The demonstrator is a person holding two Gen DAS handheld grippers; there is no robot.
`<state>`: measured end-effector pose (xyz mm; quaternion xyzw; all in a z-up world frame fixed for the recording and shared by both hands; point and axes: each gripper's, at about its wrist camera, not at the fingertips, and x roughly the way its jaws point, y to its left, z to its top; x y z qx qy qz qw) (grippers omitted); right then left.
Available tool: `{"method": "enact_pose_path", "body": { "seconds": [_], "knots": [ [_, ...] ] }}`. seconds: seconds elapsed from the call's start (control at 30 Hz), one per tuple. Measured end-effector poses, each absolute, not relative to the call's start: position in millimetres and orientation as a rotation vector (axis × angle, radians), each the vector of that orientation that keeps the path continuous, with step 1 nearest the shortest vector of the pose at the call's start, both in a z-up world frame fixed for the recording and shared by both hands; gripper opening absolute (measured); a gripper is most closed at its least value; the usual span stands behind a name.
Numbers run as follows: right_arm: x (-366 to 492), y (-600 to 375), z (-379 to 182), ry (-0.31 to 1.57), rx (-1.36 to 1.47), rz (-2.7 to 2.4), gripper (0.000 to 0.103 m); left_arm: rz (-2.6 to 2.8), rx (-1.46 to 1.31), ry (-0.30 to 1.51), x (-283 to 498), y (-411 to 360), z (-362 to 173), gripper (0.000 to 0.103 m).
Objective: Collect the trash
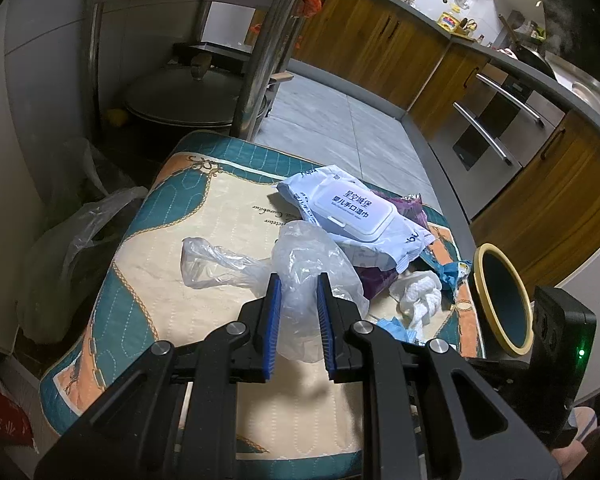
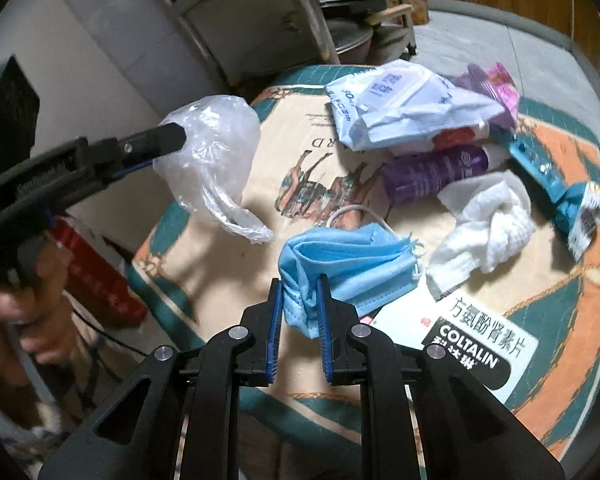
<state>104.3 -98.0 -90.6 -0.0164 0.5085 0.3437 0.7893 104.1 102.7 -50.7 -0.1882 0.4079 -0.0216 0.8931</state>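
In the left wrist view, a clear plastic bag (image 1: pixel 300 280) is pinched by the left claw (image 1: pixel 299 284), its crumpled length trailing left over the quilted surface (image 1: pixel 204 216). A wipes pack (image 1: pixel 352 216) lies beyond, a teal bin (image 1: pixel 500 300) at right.

In the right wrist view, a blue face mask (image 2: pixel 340 264) is pinched by the right claw (image 2: pixel 299 284), stretching rightward. A tissue (image 2: pixel 484 232) and purple bottle (image 2: pixel 432 176) lie near.

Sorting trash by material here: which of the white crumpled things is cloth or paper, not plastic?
The white wad lying on the cushion beside the blue mask: opaque and woven-looking. The clear bag in the left claw is see-through film.
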Motion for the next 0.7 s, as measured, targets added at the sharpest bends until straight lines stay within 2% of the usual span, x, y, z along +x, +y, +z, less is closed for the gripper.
{"method": "enact_pose_path", "body": {
  "seconds": [0.07, 0.3, 0.57, 0.7],
  "knots": [
    [108.3, -101.1, -81.6, 1.051, 0.001, 0.736, 0.056, -0.043, -0.393, 0.846, 104.3, 103.3, -51.1, 0.018],
    [139.3, -124.4, -70.1, 1.019, 0.227, 0.684, 0.057, -0.034, -0.400, 0.849, 105.0, 105.8, -53.6, 0.018],
    [196.2, -147.0, -99.5, 1.074, 0.618, 0.556, 0.057, -0.031, -0.403, 0.851, 105.0, 107.2, -54.8, 0.018],
    [212.3, -148.1, -107.5, 1.074, 0.713, 0.527, 0.057, -0.026, -0.416, 0.855, 106.8, 111.6, -57.9, 0.018]
  ]
}}
